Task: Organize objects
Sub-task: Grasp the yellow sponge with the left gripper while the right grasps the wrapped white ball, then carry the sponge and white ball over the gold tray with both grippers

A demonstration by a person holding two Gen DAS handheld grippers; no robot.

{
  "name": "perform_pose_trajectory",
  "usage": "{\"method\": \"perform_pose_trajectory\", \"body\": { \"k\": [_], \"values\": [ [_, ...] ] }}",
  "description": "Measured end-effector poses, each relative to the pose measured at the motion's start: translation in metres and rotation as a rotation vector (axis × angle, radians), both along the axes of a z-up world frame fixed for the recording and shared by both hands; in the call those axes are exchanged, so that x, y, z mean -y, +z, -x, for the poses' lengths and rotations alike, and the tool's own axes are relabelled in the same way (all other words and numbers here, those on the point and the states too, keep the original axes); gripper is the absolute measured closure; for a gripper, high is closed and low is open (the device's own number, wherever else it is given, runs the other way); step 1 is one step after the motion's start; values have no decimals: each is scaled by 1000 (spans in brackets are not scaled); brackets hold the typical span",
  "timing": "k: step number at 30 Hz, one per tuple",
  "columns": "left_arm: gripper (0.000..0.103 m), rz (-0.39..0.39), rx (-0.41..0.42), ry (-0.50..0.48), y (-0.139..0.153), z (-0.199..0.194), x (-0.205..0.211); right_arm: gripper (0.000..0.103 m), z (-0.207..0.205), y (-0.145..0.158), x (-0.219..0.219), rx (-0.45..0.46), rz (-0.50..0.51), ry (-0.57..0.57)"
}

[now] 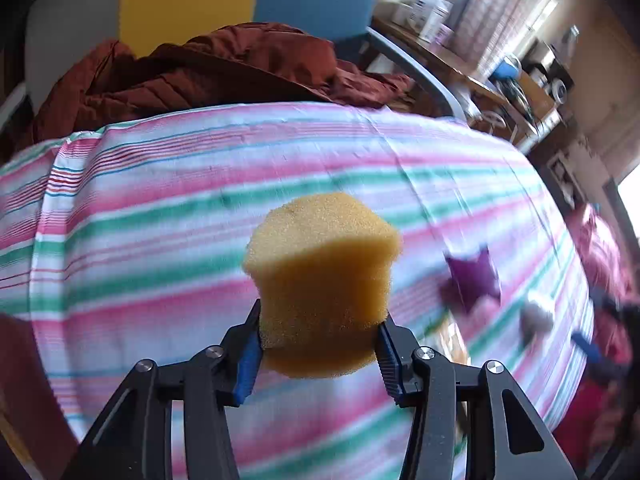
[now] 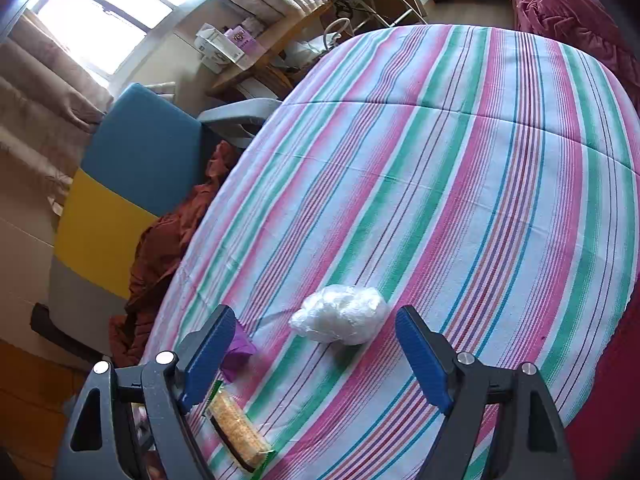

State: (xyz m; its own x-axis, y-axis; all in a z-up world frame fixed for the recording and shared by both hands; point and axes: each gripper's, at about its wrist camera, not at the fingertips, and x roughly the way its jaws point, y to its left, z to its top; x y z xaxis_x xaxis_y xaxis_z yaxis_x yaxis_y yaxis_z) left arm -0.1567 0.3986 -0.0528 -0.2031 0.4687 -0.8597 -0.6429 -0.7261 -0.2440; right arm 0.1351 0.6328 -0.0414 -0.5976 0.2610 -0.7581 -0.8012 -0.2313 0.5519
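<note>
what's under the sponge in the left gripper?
The yellow sponge is clamped in the left gripper, held above the striped bedsheet. Only striped fabric shows around it; the patch directly beneath is covered by the sponge, so anything there cannot be seen.

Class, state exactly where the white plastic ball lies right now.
In the right wrist view, the white plastic ball lies on the striped sheet, ahead between the open right claw fingers, right of the purple scrap.

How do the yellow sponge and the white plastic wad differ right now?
The yellow sponge is squeezed between the left gripper fingers, off the striped sheet; the white plastic wad lies free on it, ahead of the open right gripper. The sponge is an opaque, porous block; the wad is translucent and crumpled. Both look soft and light.
</note>
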Motion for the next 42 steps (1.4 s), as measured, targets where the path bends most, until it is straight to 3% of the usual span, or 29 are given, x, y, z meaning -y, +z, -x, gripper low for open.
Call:
{"method": "perform_pose_trajectory", "body": {
  "k": [9,13,16,20,24,26,27,32,37,42],
  "values": [
    [53,26,42,-156,14,-93,43,19,22,-9,5,134,-24,40],
    [52,63,82,-221,6,-125,50,19,32,-11,9,185,-40,71],
    [52,104,81,-239,-6,-133,51,19,49,-14,17,251,-36,161],
    [48,81,96,-206,-9,-128,49,19,80,-6,17,419,-172,315],
    [45,49,107,-153,-15,-119,42,21,101,-24,8,568,-242,412],
    [44,34,67,-138,-15,-117,40,40,101,-35,1,561,-241,413],
    [44,27,47,-136,-15,-118,38,60,100,-40,0,557,-212,429],
    [42,24,-91,-150,-19,-131,37,61,98,-39,1,510,-204,441],
    [36,-24,-140,-135,-26,-137,39,62,100,-33,3,506,-242,438],
    [33,-5,-209,-143,-31,-146,32,62,100,-24,6,474,-271,440]
  ]
}}
